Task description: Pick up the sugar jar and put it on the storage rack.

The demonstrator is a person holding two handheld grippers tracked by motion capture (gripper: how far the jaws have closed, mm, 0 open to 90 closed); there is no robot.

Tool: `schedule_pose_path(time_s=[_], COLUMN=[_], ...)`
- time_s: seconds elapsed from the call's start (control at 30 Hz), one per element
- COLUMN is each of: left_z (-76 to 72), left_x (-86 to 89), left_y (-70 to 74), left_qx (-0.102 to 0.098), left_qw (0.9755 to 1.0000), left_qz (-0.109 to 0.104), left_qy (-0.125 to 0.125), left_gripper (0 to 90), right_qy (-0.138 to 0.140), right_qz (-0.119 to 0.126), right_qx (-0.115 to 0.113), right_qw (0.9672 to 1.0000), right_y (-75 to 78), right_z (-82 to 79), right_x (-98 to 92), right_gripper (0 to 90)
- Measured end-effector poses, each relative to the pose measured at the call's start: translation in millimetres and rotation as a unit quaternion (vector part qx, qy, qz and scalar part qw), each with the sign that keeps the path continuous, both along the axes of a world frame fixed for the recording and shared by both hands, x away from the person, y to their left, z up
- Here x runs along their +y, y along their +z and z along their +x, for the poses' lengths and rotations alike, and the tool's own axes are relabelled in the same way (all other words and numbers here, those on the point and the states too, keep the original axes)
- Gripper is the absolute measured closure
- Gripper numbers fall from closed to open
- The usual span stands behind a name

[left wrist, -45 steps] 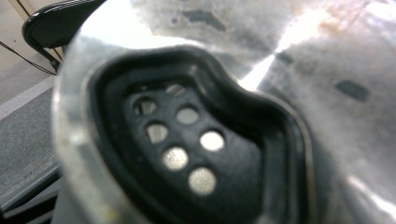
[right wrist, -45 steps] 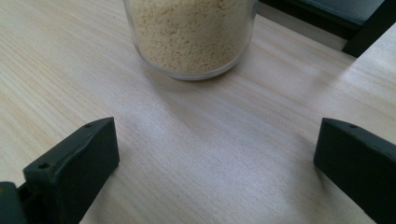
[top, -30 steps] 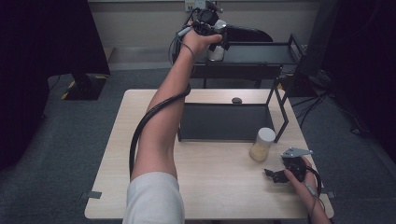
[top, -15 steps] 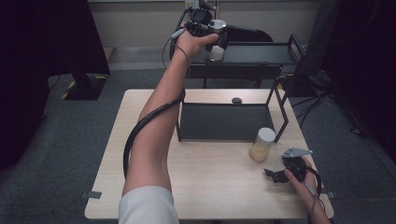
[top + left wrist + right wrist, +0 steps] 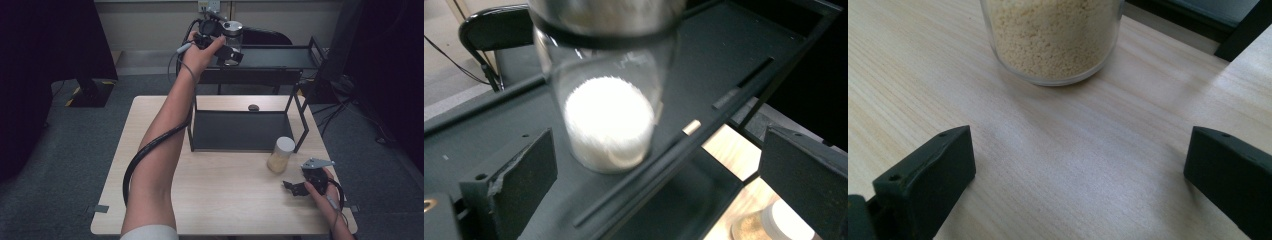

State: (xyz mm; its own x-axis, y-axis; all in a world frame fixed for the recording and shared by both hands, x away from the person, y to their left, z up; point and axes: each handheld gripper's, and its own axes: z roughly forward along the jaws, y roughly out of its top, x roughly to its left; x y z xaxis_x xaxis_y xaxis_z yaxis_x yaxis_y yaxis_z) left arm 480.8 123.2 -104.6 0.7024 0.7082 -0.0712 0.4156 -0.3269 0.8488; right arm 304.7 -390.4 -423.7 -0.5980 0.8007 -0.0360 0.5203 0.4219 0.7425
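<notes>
Left gripper [image 5: 235, 52]: at about 12 o'clock of the table, raised over the top shelf [image 5: 280, 56] of the black rack. Its jaws have just been opening and now stand wide; the pads do not touch anything.
Glass jar with white powder [image 5: 608, 122]: it stands upright on the top shelf, between the two open jaws but apart from both, as the left gripper view shows. In the high view its metal lid [image 5: 232, 26] is just beside the gripper.
Step in hand: I judge that this jar is now set down on the shelf and let go, so the placing step is almost finished.
Jar of yellow grains [image 5: 280, 155]: it stands on the table at about 4 o'clock, in front of the lower shelf [image 5: 240, 131], with a white lid.
Right gripper [image 5: 295, 188]: it rests low at about 5 o'clock, jaws wide open and holding nothing; the grain jar [image 5: 1050, 40] is straight ahead of it, near but apart.
Next move: probably the left gripper must draw straight back without knocking the jar, then the right one goes forward around the grain jar.
</notes>
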Motion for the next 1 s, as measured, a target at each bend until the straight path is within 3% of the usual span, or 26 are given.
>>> schedule_pose_path(time_s=[0.33,1.0], left_z=[-15.0,-36.7], left_x=[9.3,18.4], left_y=[-13.5,-49.3], left_qx=[-0.005,-0.010], left_qw=[0.9998,0.9986], left_qz=[-0.016,-0.024], left_qy=[-0.012,-0.047], left_gripper=[1.8,2.0], right_qy=[0.000,-0.001], right_qz=[0.000,0.000], right_qx=[0.000,0.000], right_qw=[1.0000,1.0000], right_y=[0.0,-0.2], right_z=[-0.1,-0.4], right_x=[0.1,0.2], right_gripper=[0.0,0.0])
